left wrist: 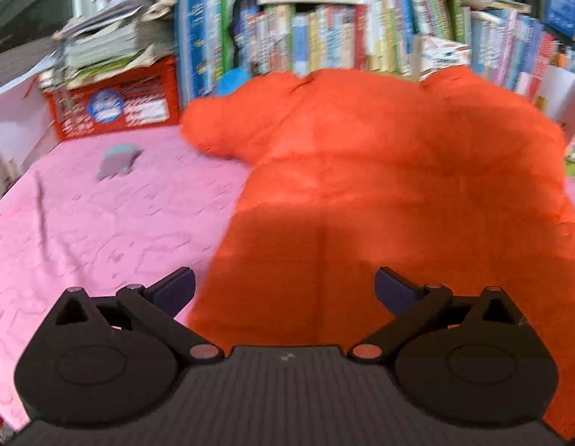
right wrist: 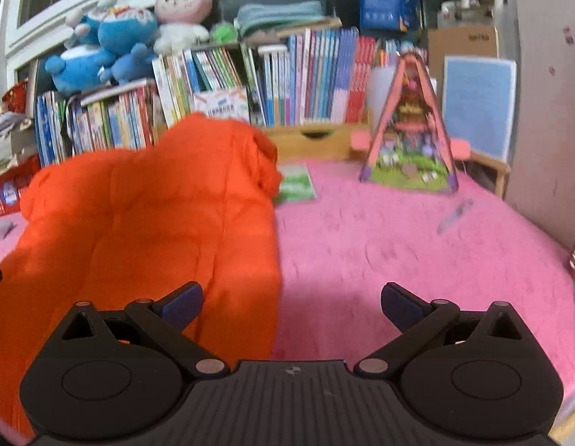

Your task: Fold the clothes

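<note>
left gripper: fingers spread wide, nothing between them; hovering at the near left edge of the orange garment.
right gripper: fingers spread, empty; straddles the garment's near right edge, left finger over cloth, right finger over bare pink cover.
orange garment: lies spread on the pink-covered surface, roughly flat near, bunched and lumpy at the far end against the books.
risk, grasp: both frames motion-blurred. If the fingers close while moving like this they'll likely miss the hem or pinch the pink cover along with it.
risk, layers: can't tell how many layers sit at the near edge. Grabbing one only gives a skewed fold.
risk, far end: bunched sleeves will probably fold in crooked unless flattened.
risk, clutter: green booklet touches the garment's far right corner, grey toy to the left, cardboard playhouse further back. A wide sweep could drag or knock them.
</note>
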### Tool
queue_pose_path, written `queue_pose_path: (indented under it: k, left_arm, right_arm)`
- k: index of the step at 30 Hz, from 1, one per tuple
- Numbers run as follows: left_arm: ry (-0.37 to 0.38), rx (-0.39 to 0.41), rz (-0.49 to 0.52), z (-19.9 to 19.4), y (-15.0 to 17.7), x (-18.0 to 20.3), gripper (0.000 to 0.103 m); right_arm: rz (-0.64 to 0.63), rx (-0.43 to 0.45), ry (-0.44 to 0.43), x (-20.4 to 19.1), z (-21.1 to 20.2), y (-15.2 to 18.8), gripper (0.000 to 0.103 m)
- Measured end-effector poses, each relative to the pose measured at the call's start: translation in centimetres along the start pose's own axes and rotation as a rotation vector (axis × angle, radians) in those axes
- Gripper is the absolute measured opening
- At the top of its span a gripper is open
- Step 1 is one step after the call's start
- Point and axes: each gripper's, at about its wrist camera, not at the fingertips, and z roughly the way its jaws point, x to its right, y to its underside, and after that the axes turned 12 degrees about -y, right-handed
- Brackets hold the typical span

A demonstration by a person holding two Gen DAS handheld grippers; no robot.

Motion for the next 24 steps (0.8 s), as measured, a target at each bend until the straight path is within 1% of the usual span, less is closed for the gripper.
queue_pose_path:
  k: [3, 7, 10, 12, 15, 17, 22, 24]
  left_arm:
    - [0.034, 0.029, 0.02, 0.2, -0.4, 1.0, 0.103]
    - [0.059, 0.048, 0.042, 0.8, -0.7, 2.0, 0.103]
    - [0.065, 0.056, 0.048, 0.9, -1.2, 2.3, 0.103]
    - [0.071, 0.067, 0.044, 0.8, -1.7, 2.3, 0.103]
    - [0.084, 0.081, 0.032, 0.9, -2.4, 2.3, 0.103]
    - [0.096, 0.082, 0.023, 1.2, -2.5, 2.4, 0.103]
    - [0.088, 0.022, 0.039, 3.2, -1.5, 3.2, 0.103]
    - [0.079, -0.007, 0.051, 4.1, -0.9, 3.5, 0.103]
  right_arm:
    - [0.06, 0.053, -0.035, 0.4, 2.0, -1.7, 0.103]
    - [0.14, 0.155, -0.093, 0.8, 3.3, -3.7, 0.103]
    - [0.117, 0.191, -0.115, 0.3, 4.0, -5.1, 0.103]
    - [0.082, 0.184, -0.118, -0.2, 4.5, -5.7, 0.103]
    - [0.037, 0.135, -0.128, -0.9, 5.7, -6.2, 0.103]
    - [0.013, 0.084, -0.142, -1.4, 6.6, -5.8, 0.103]
    - [-0.058, -0.077, -0.183, -2.6, 9.2, -3.1, 0.103]
    - [-0.115, -0.15, -0.17, -3.4, 10.5, -1.7, 0.103]
